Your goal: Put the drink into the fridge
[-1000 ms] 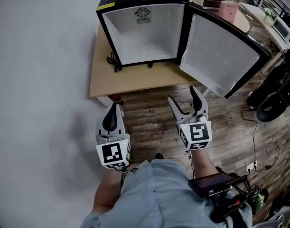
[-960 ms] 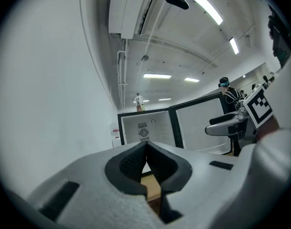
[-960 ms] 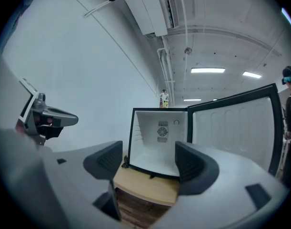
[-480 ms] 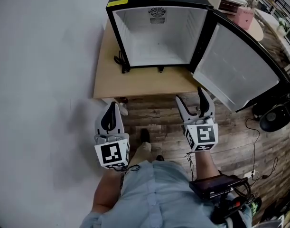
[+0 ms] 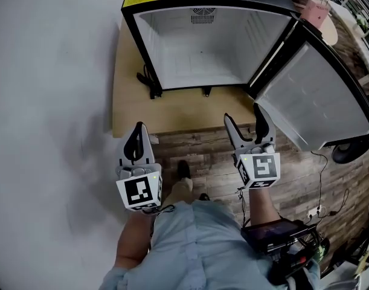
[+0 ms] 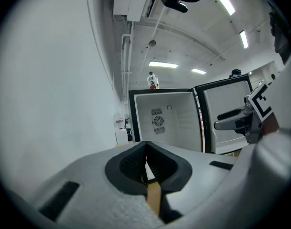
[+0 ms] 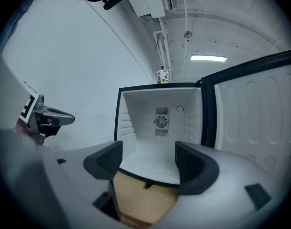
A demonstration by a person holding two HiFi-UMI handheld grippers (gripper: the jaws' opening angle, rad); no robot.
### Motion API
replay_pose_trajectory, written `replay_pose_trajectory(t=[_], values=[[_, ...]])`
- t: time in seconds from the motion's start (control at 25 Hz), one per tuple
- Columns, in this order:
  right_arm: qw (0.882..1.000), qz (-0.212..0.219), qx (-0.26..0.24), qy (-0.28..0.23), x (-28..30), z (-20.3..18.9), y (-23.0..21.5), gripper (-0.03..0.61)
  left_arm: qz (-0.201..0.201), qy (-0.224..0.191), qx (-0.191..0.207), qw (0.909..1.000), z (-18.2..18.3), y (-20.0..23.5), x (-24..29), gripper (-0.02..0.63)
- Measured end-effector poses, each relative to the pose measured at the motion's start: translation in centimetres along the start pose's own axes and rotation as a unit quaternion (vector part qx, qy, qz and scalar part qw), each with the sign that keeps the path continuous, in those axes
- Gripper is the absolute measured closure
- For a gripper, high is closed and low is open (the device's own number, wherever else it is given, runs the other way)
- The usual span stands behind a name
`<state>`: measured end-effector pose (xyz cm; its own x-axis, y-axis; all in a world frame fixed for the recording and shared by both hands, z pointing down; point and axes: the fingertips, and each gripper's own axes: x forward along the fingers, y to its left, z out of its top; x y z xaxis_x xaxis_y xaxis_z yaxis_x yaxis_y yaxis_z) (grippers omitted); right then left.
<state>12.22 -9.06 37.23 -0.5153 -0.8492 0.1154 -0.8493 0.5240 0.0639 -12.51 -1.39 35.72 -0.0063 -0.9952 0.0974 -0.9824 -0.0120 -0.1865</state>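
A low wooden table (image 5: 172, 110) is seen at upper centre of the head view. An open mini fridge (image 5: 202, 53) is set on it, with a black cable (image 5: 145, 83) at its left.

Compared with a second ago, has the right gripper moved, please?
Yes: the right gripper has come forward toward the fridge; its jaw tips now cross the wooden table at its front edge.

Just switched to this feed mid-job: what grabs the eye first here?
The mini fridge stands wide open and empty on a low wooden table by the wall, its door swung to the right. A small bottle stands on top of it. Both grippers hover empty in front of the table: the left gripper shut, the right gripper open.
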Motion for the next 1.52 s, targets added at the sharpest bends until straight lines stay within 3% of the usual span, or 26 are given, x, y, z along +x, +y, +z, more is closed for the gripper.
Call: replay_pose_trajectory(t=[0.6, 1.04, 1.28, 1.52], values=[[0.996, -0.059, -0.010, -0.065, 8.6, 7.1, -2.2, 0.232, -0.026, -0.071, 0.010, 0.9971, 5.6, 6.2, 10.9, 0.604], [0.996, -0.052, -0.003, -0.073, 10.4, 8.8, -3.9, 0.221, -0.024, -0.069, -0.003, 0.9973, 5.4, 6.6, 13.6, 0.604], [0.995, -0.026, 0.001, -0.099, 9.7, 15.1, -4.8, 0.212, -0.018, -0.079, -0.011, 0.9967, 6.6, 7.8, 14.9, 0.604], [0.988, 0.005, -0.025, -0.150, 8.3, 24.8, -4.6, 0.216, -0.007, -0.070, -0.020, 0.9973, 6.6, 9.5, 14.7, 0.604]])
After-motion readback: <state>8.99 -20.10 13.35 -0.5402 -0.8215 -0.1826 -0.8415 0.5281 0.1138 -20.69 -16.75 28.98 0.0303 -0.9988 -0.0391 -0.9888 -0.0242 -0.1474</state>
